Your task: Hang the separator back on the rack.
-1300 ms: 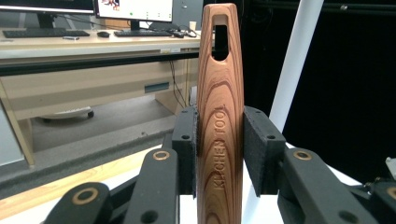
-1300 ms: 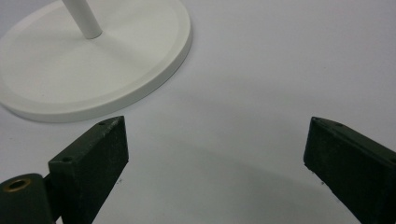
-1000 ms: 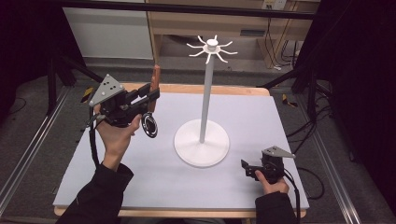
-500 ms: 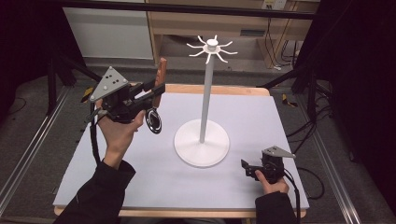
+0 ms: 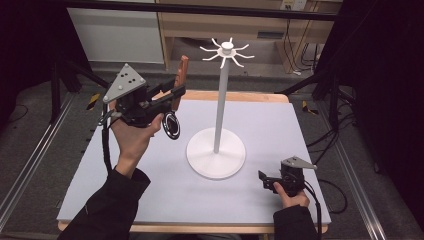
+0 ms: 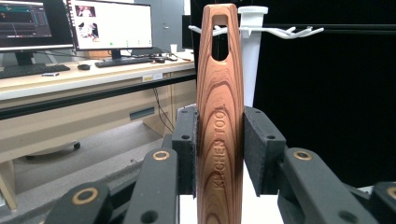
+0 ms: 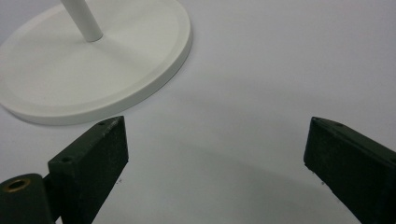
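The person's left hand [image 5: 132,132] is being held raised above the left part of the table [image 5: 125,200], forearm angled up from the near edge, and it is carrying the left gripper [image 5: 172,95] with its jaws pointing toward the far right. That gripper is clamping one wooden kitchen tool [image 6: 219,116] by its handle: in the left gripper view both pads are pressing against the sides of the handle, which is standing upright between them (the words "KITCHEN TOOL" are stamped along it, and a slot is cut through its top end). A dark round head [image 5: 171,125] is hanging below the gripper in the high view.

The right hand [image 5: 289,196] is resting low at the near right of the table, holding the right gripper [image 5: 264,181], whose jaws are standing wide apart with nothing between them, pointing left toward the stand's base.

One white stand [image 5: 218,115] is standing at mid-table, just right of the held tool, with a round base [image 7: 116,60], a single upright pole and a ring of hooks [image 5: 227,50] on top; the exact hook count cannot be told.
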Demonstrator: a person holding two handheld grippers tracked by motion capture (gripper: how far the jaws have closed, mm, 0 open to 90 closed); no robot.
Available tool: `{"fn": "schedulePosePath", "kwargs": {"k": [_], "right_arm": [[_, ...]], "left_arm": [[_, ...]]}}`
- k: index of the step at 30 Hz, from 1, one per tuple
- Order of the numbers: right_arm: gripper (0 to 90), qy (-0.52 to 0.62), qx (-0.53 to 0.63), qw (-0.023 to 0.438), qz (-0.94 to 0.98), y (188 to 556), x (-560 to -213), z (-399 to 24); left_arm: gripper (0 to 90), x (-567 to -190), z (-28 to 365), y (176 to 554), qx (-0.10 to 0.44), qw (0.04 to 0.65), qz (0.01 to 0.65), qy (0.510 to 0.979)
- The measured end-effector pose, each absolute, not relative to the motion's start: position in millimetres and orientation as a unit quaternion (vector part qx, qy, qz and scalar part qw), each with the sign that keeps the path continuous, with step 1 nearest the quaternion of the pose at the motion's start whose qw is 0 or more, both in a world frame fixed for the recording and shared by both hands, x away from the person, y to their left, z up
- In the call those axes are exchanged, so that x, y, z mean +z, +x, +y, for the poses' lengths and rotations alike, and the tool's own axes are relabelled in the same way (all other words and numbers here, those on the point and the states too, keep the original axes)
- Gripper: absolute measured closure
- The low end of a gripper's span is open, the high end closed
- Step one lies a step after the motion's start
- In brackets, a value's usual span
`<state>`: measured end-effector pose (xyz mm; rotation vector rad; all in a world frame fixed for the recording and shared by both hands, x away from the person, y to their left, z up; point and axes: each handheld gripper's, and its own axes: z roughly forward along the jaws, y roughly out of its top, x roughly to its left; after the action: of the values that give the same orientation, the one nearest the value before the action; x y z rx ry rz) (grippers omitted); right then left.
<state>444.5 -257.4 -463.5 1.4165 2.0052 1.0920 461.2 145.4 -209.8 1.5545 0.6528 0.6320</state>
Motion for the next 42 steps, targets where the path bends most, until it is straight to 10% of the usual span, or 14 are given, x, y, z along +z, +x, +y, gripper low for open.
{"fn": "schedulePosePath", "kwargs": {"k": [42], "right_arm": [[6.8, 0.515, 0.397, 0.219, 0.727, 445, -465, -258]], "left_arm": [[67.6, -205, 115, 478, 0.268, 0.612, 0.269, 0.694]]}}
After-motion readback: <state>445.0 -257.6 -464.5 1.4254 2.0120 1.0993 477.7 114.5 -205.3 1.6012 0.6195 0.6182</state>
